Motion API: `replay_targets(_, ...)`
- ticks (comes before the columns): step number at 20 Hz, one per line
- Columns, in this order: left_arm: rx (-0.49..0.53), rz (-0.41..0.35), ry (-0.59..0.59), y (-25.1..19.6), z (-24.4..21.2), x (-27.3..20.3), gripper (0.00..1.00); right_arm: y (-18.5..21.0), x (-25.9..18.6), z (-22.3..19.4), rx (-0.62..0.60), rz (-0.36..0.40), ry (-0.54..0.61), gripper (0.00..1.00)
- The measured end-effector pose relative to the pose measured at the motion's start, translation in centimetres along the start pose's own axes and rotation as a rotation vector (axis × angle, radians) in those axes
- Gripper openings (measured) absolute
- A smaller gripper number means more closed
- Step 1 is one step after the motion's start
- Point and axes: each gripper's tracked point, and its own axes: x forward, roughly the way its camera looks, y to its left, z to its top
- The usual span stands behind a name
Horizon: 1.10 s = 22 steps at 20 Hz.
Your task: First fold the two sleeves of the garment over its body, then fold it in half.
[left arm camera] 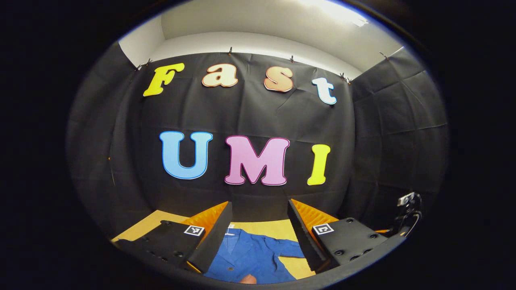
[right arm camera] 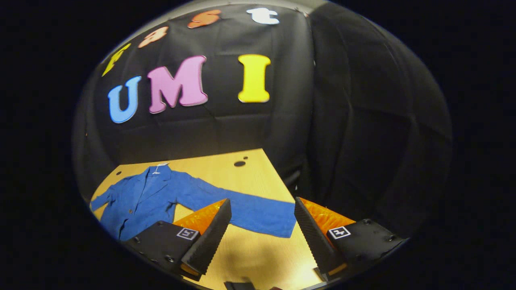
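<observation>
Blue garment flat on the wooden worktop, both sleeves still spread.

In the right gripper view the garment lies ahead and left of the right tool; one sleeve reaches across the gap between the spread fingers, which grip nothing. A small white tag sits at the collar; any writing on it is too small to read. In the left gripper view the collar and front of the garment lie between the released fingers of the left tool, which stands clear above it. Square printed markers sit on each finger; a camera mount stands off to that tool's right.
</observation>
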Motion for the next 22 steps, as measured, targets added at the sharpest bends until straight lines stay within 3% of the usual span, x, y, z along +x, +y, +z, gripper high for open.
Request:
replay_targets(4,-0.046,0.022,0.046,-1.8,-0.3,2.8,0.8,-3.5,6.8,-3.0,0.098,-0.044,0.146,0.97)
replay_targets(8,-0.033,0.048,0.064,-1.7,-1.0,4.2,0.8,-4.5,9.9,-6.8,0.123,-0.049,0.293,0.97)
replay_targets(11,-0.031,0.035,0.076,-1.6,-1.4,5.0,0.8,-3.6,11.3,-8.2,0.11,-0.077,0.342,0.98)
replay_targets(12,-0.026,0.028,0.078,-1.5,-1.3,5.3,0.8,-3.5,11.4,-8.9,0.119,-0.087,0.367,0.86)
replay_targets(15,-0.009,-0.005,0.067,-0.9,-1.1,6.0,0.8,-4.2,11.6,-9.2,0.134,-0.151,0.356,0.87)
replay_targets(16,-0.001,-0.018,0.064,-0.5,-1.0,6.1,0.8,-4.3,11.7,-9.1,0.129,-0.174,0.354,0.95)
replay_targets(17,0.009,-0.031,0.065,-0.1,-1.1,6.3,0.8,-4.9,11.9,-9.2,0.101,-0.223,0.355,0.95)
replay_targets(20,0.048,-0.033,0.071,2.5,-1.2,6.5,0.8,-4.7,12.0,-9.8,0.105,-0.261,0.397,0.64)
replay_targets(21,0.057,-0.023,0.066,3.7,-1.2,6.4,0.8,-5.0,11.8,-9.4,0.121,-0.274,0.405,0.77)
replay_targets(22,0.059,-0.015,0.064,4.7,-1.3,6.4,0.8,-5.4,12.7,-9.5,0.152,-0.285,0.403,0.5)
